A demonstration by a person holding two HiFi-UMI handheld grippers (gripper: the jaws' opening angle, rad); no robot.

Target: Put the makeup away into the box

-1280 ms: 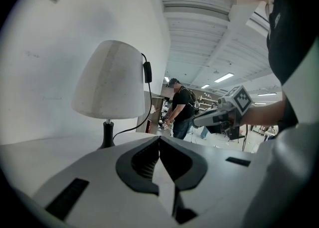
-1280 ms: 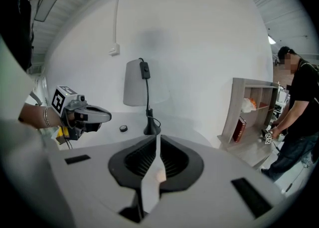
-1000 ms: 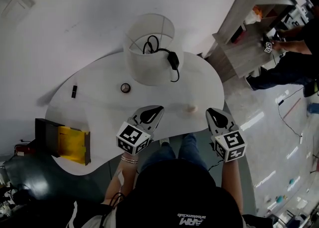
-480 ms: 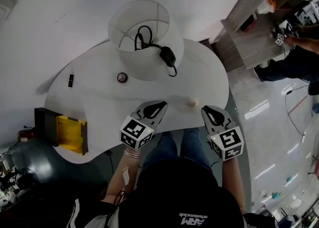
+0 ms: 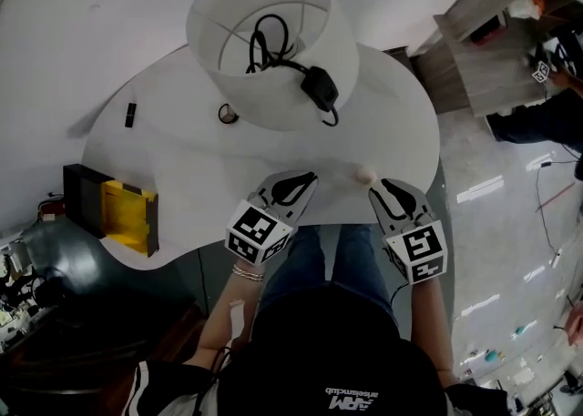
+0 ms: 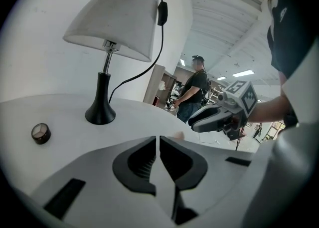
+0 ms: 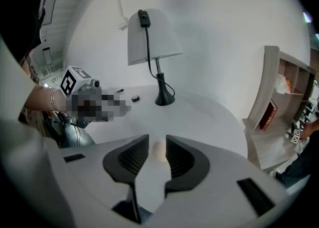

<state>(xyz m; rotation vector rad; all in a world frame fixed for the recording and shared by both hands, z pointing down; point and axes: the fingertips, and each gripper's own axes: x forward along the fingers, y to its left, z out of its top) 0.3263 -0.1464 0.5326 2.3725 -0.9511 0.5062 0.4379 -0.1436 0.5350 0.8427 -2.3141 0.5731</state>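
At the near edge of the bench (image 5: 182,161), the right tongs (image 7: 157,140) had just been opening. They stood part spread, with the pale sponge (image 7: 158,153) lined up in the gap and no pad pressing on it. The left tongs (image 6: 157,140) were pressed together and empty, parked just beside the right pair and pointing towards the lamp (image 5: 273,36).

The sponge lay close to the bench's front edge. The box (image 5: 80,200), black outside and yellow within, sat open at the far left end, well apart from both tongs. A round compact (image 5: 228,114) waited by the lamp's foot, and a small black stick (image 5: 130,115) lay further left. Nothing looked packed yet, so this read as the very first pick.

Now the dangers, as I judged them. The gap was only a little wider than the sponge, so a slightly crooked approach could have clipped it with a jaw tip. A light, rounded thing like that would roll, and the edge was right there. A hard squeeze on something so soft might have let it squirt out. The carry to the box was also long, all the way across the bench, so a weak pinch could have dropped it on the way. The left tongs hung near enough to knock the right pair if both moved together.
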